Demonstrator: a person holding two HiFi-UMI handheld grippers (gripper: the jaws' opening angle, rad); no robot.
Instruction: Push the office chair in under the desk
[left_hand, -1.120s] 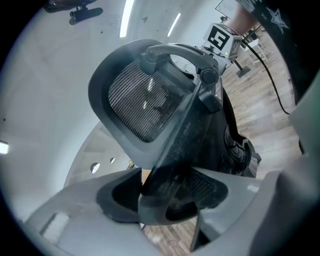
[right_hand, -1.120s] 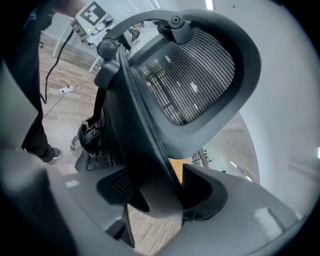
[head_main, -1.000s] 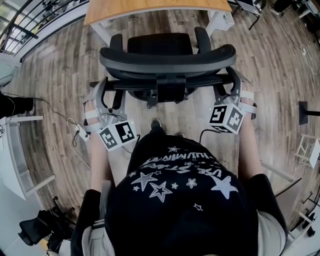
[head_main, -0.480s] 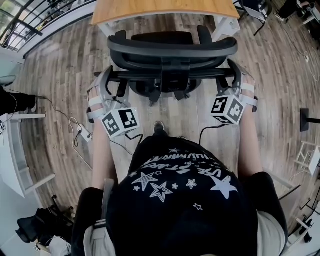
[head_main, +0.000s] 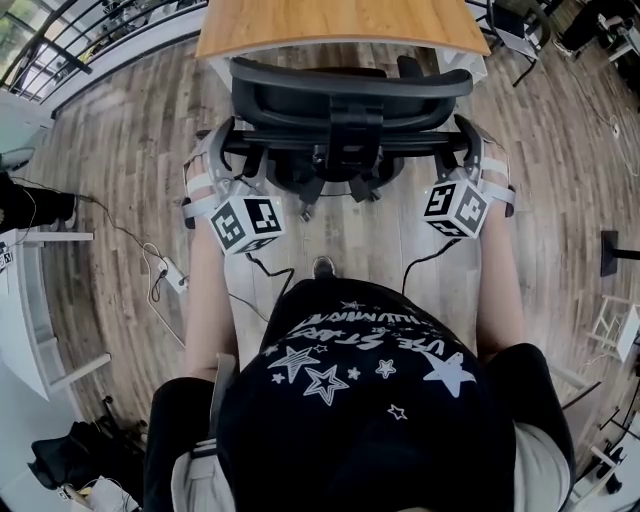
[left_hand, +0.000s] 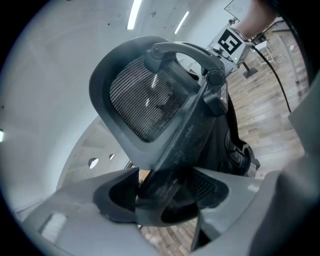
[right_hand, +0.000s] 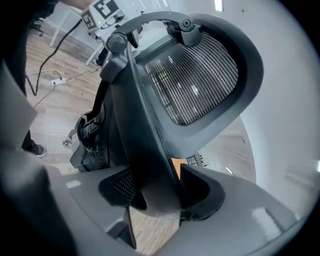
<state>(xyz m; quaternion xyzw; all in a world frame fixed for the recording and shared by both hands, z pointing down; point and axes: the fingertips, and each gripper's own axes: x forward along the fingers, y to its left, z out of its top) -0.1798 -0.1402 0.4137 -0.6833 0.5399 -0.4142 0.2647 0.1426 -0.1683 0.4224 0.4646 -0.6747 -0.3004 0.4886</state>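
Wood-plank floor (head_main: 120, 150) runs under the whole scene, pale grey-brown and lit from the upper left. Nearest the head camera is the person's dark shirt (head_main: 360, 400) printed with white stars, with one shoe (head_main: 323, 267) showing just beyond it. Both forearms reach forward.

The left gripper (left_hand: 165, 195) is clamped on the left end of the cross bar behind the backrest of the office chair (head_main: 350, 85). The right gripper (right_hand: 160, 192) has the bar's right end between its pads, its jaws having just been closing on it (both pads meet the bar in its own view). A black cable (head_main: 425, 262) trails back from the right gripper towards the person.

The black mesh-backed chair faces the desk (head_main: 330, 25), whose wooden top rests on white legs. The backrest stands just short of the desk's near edge, and it hides how far under the seat reaches. Nothing lies on the floor between chair and desk.

Off to the left, a white power strip (head_main: 165, 272) lies with its leads looping over the boards, near a white shelf unit (head_main: 30, 310). A black flat stand base (head_main: 612, 240) sits at the right edge. A dark railing (head_main: 60, 40) crosses the far left corner.
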